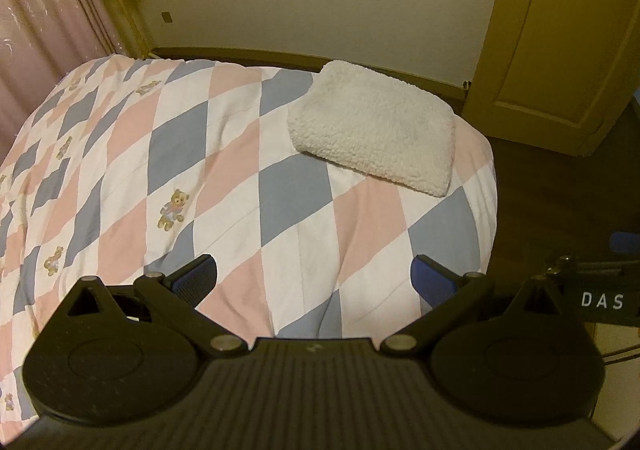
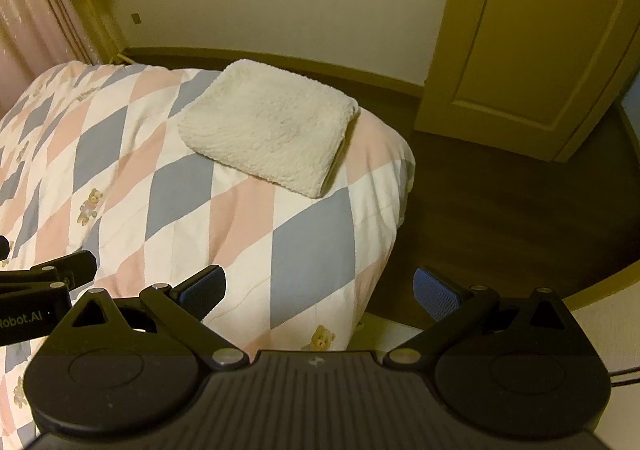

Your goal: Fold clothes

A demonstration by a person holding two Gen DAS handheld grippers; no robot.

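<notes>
Two grippers are mine, both spread wide and holding nothing. My left gripper (image 1: 314, 278) hovers over a bed quilt (image 1: 224, 185) of pink, grey and white diamonds; my right gripper (image 2: 320, 290) hangs at the quilt's corner, partly over dark floor (image 2: 500, 201). Ahead of both jaws, well apart from them, a fluffy white garment (image 1: 372, 131) lies already folded into a neat rectangle. Any further fold should pinch matching corners evenly. No baskets or other containers are visible.

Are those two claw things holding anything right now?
No. The left gripper and the right gripper are both open and empty; the folded fleece lies untouched on the quilt.
</notes>
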